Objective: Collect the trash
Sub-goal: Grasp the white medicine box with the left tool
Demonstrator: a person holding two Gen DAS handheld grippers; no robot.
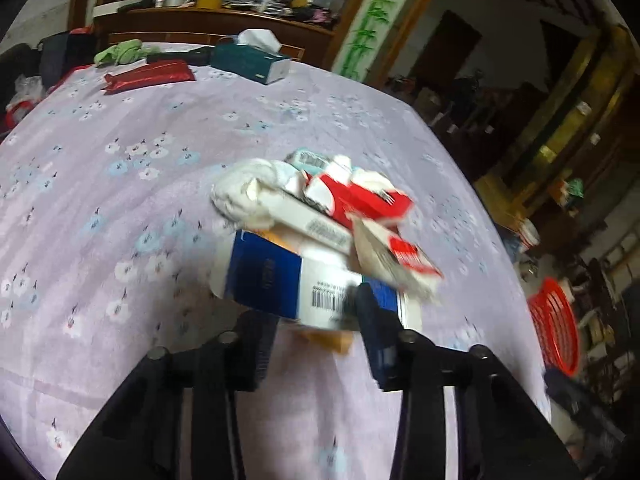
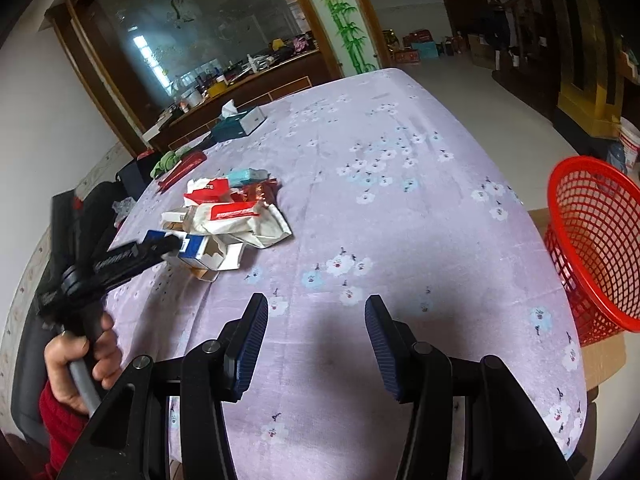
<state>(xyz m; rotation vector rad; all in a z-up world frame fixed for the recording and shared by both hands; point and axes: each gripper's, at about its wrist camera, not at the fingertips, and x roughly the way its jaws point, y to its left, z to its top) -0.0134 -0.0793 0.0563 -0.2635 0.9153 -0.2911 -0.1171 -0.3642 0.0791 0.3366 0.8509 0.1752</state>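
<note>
Nearest to where I stood, the right tool [image 2: 316, 340] hung over bare lilac flowered cloth with its ribbed blue pads spread wide and nothing between them.

A little further in, the left tool [image 1: 316, 320] was at the near edge of the litter. Its two dark fingers stood either side of a blue-and-white cardboard carton with a barcode [image 1: 296, 284]. The view was blurred, and I could not tell whether the pads were pressing the carton or only bracketing it. In the right-hand view the same tool, held by a hand [image 2: 80, 356] in a red sleeve, reached in low from the side.

The carton looked torn open and hollow, so I judged it light and easily crushed. A hold across its flat printed faces near a closed end seemed surest, since the ragged flap would fold away.

Behind it lay the rest of the heap: a crumpled white tissue wad [image 1: 248, 196], soft and nearly weightless, and a red-and-white flattened packet [image 1: 360, 200], thin and likely slippery. They were piled loosely together and might slide off if the carton were lifted.

Farther off, beyond the desk [image 2: 400, 160] edge to the right, the red plastic mesh basket [image 2: 592, 240] stood well apart from the pile.
</note>
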